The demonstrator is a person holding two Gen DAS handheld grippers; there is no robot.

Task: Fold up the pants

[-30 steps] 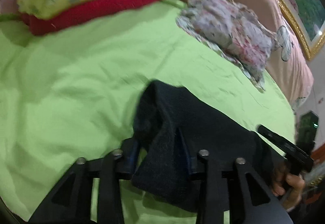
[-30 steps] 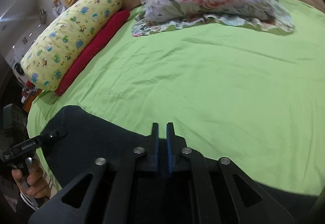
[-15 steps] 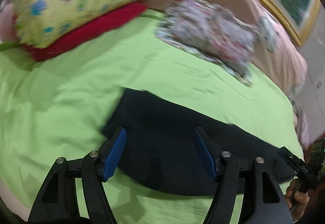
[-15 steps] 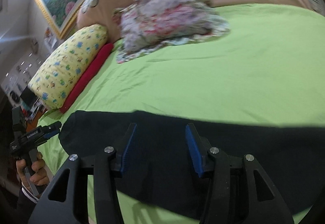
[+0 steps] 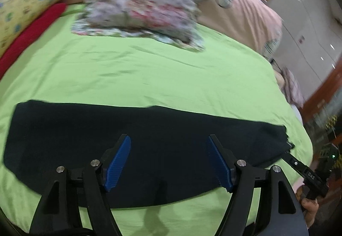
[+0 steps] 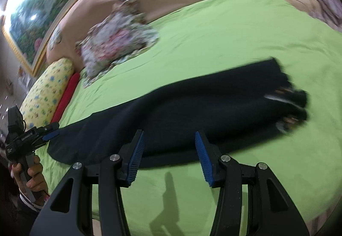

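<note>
Dark pants (image 5: 149, 139) lay flat in a long strip along the near edge of the green-sheeted bed (image 5: 160, 73). Left gripper (image 5: 168, 159) and right gripper (image 6: 168, 154) both hovered above the cloth, jaws spread wide, holding nothing. Floral pillow (image 5: 141, 9) sat near the bed's far edge.

Green bed (image 5: 149, 77). Flowery pillow (image 5: 141, 11) near pink headboard (image 5: 245, 13). Yellow pillow (image 5: 27, 2) on red pillow (image 5: 27, 32). Gold-framed picture (image 6: 32, 15) on wall.
</note>
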